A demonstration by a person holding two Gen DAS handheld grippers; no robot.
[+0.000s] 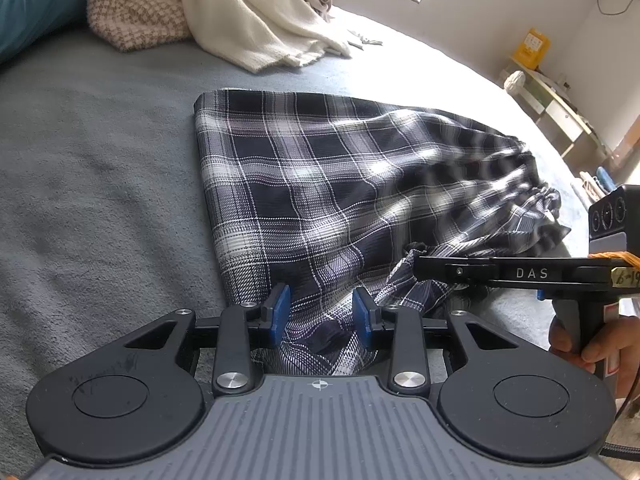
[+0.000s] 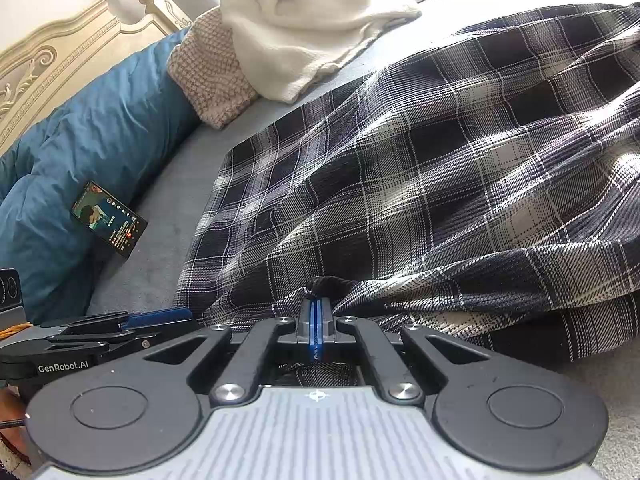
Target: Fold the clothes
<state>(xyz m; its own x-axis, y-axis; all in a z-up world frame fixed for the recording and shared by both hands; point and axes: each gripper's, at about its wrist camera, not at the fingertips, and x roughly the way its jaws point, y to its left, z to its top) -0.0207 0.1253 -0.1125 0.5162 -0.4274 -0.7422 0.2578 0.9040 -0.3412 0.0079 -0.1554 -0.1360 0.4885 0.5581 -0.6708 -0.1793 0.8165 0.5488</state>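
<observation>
**Me:** Jaws first. On my left gripper (image 1: 321, 312) they stand partly apart, with a bunched fold of the plaid garment (image 1: 340, 184) between the blue pads (image 1: 280, 308). Whether those pads actually press the cloth, I cannot tell.

**Other:** And your other side?

**Me:** On my right gripper (image 2: 316, 312) the jaws are fully closed, pads together, pinching a small dark edge of the same plaid garment (image 2: 440, 168) at the tips.

**Other:** Where does the garment lie?

**Me:** It is spread over the grey bed (image 1: 100, 184), one straight edge toward the pillows, the rest rumpled and gathered toward my two grippers, which sit just beside each other at its near end.

**Other:** Anything else around?

**Me:** A cream blanket (image 2: 304, 28) is heaped at the far side of the bed, draped partly over a knitted beige cushion (image 2: 208, 76). A blue duvet (image 2: 92, 128) lies along the carved headboard (image 2: 52, 60), with a lit phone (image 2: 109, 219) resting on it.
</observation>
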